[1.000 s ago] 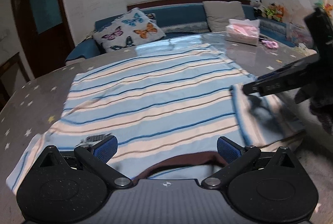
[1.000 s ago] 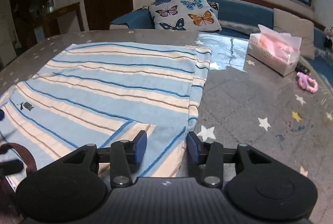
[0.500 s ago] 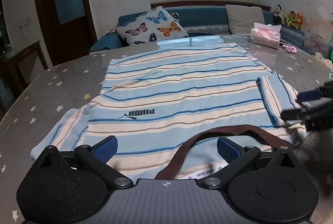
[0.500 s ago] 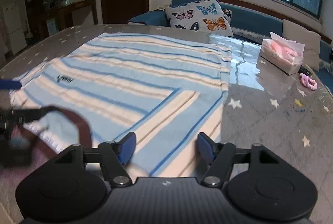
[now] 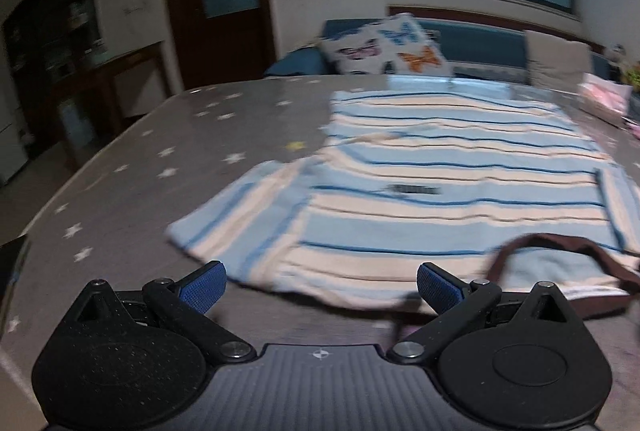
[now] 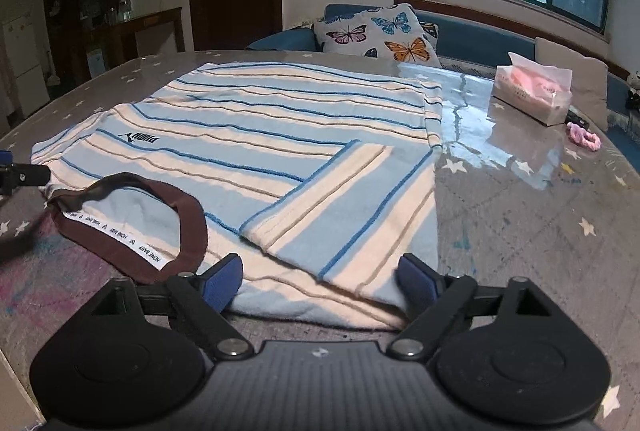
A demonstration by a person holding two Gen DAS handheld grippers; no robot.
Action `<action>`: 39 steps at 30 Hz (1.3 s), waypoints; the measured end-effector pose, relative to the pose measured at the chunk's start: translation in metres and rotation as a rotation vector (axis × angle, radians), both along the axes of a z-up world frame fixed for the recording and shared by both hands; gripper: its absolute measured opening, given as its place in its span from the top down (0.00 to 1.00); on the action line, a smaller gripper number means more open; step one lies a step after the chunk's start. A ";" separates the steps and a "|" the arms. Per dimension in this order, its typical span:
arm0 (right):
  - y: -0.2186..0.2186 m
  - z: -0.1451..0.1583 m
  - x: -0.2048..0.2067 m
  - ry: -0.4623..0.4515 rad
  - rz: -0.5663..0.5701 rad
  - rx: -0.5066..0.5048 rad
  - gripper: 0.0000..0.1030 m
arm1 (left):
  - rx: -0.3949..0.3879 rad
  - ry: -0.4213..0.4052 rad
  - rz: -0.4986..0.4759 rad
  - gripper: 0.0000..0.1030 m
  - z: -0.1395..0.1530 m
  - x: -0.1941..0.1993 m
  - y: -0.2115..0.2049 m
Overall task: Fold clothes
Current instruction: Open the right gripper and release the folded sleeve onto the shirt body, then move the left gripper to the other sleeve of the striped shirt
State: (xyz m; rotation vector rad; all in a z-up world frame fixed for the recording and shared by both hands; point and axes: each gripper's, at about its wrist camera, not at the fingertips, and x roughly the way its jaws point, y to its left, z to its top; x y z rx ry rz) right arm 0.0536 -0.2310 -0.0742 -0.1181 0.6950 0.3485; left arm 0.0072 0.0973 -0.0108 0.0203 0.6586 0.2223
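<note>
Two grippers held apart, nothing clamped. Left gripper (image 5: 318,281) set just before unfolded sleeve (image 5: 240,215) of striped shirt (image 5: 460,183); sleeve's long axis runs forward-left. Right gripper (image 6: 320,279) set before sleeve already folded in. Shirt spread flat on table (image 5: 160,151), brown collar (image 6: 160,231) nearest.

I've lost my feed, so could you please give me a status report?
Left gripper, right gripper: jaws open, empty. Striped shirt flat, right sleeve folded in. Nothing obstructing.
</note>
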 end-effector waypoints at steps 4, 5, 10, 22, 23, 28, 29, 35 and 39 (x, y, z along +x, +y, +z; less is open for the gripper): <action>0.000 -0.002 0.000 -0.004 -0.002 0.020 0.09 | -0.014 0.031 0.086 0.00 -0.004 0.009 0.025; 0.000 -0.002 0.000 -0.005 -0.002 0.023 0.08 | -0.017 0.034 0.101 0.00 -0.005 0.010 0.028; 0.004 -0.003 0.001 -0.007 -0.002 0.019 0.04 | -0.011 0.046 0.119 0.00 -0.007 0.013 0.032; 0.006 -0.004 0.000 -0.008 -0.003 0.010 0.03 | -0.015 0.056 0.112 0.00 -0.009 0.014 0.027; 0.006 -0.004 0.000 -0.008 -0.004 0.010 0.03 | -0.014 0.056 0.113 0.00 -0.009 0.014 0.027; 0.006 -0.004 0.000 -0.008 -0.003 0.010 0.03 | -0.011 0.061 0.119 0.00 -0.010 0.015 0.028; 0.006 -0.004 0.000 -0.008 -0.003 0.011 0.03 | -0.010 0.061 0.120 0.00 -0.010 0.016 0.028; 0.006 -0.004 0.000 -0.008 -0.004 0.010 0.03 | -0.008 0.062 0.127 0.00 -0.010 0.017 0.031; 0.006 -0.004 0.001 -0.008 -0.004 0.011 0.03 | -0.006 0.065 0.132 0.00 -0.010 0.018 0.033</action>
